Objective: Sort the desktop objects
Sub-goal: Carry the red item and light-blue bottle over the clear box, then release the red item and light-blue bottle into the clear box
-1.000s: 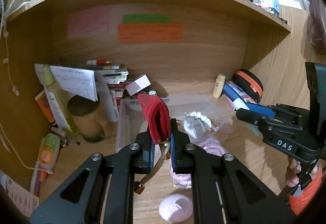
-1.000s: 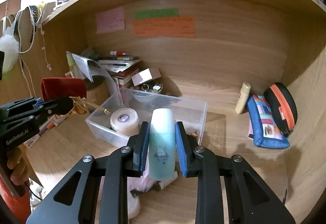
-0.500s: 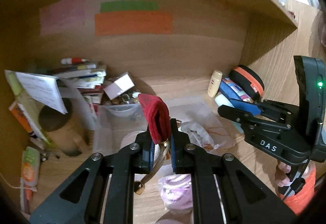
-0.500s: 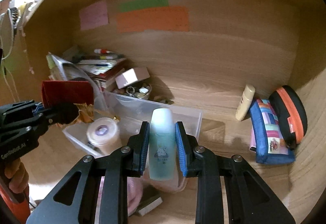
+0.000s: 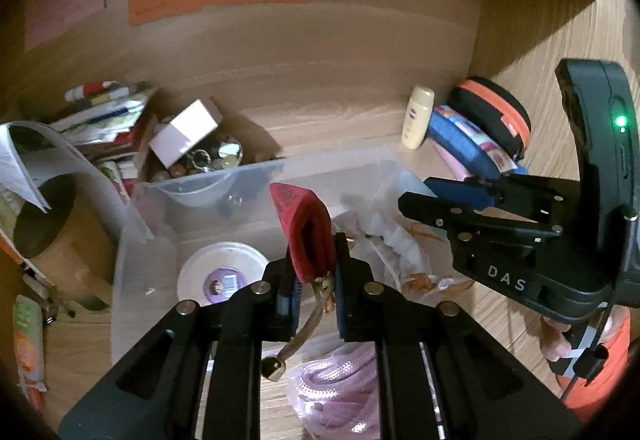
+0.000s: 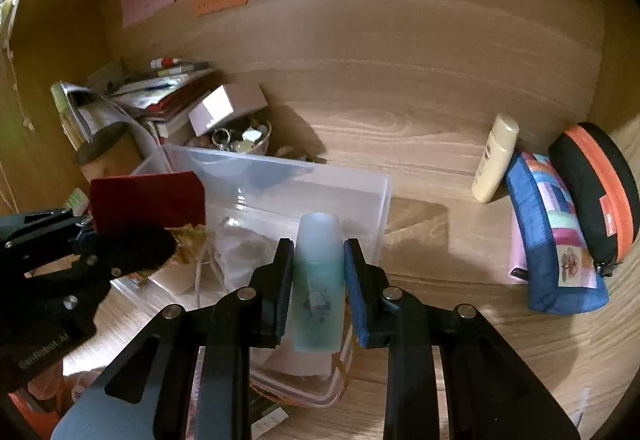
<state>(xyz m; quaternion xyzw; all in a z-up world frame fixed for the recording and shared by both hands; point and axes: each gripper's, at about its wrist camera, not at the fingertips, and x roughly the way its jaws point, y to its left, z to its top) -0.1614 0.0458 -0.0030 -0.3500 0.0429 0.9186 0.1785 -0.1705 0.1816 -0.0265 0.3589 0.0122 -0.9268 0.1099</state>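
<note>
- Your left gripper [image 5: 314, 276] has its jaws pinching a small red velvet pouch with a gold cord and bell [image 5: 306, 228], held above the clear plastic storage bin [image 5: 132, 240] on the wooden bench [image 6: 440, 224].
- Your right gripper [image 6: 318, 280] has its jaws pressed onto a frosted teal bottle with a pale cap [image 6: 318, 276], upright and hanging over the near edge of the same bin.
- Already lying in the bin: a round white tub with a purple label [image 5: 222, 274] and a crumpled clear bag [image 5: 396, 248]. That part of the sort looks done.
- Both held items are not yet released, so I judge you are mid-task, with two drops pending.
- Outside the bin remain a pink coiled cord [image 5: 340, 392], a cream lotion bottle [image 6: 494, 158], a blue patchwork pouch [image 6: 552, 240] and a black case with an orange band [image 6: 596, 188].
- Whether those belong in the bin, the views do not tell.
</note>
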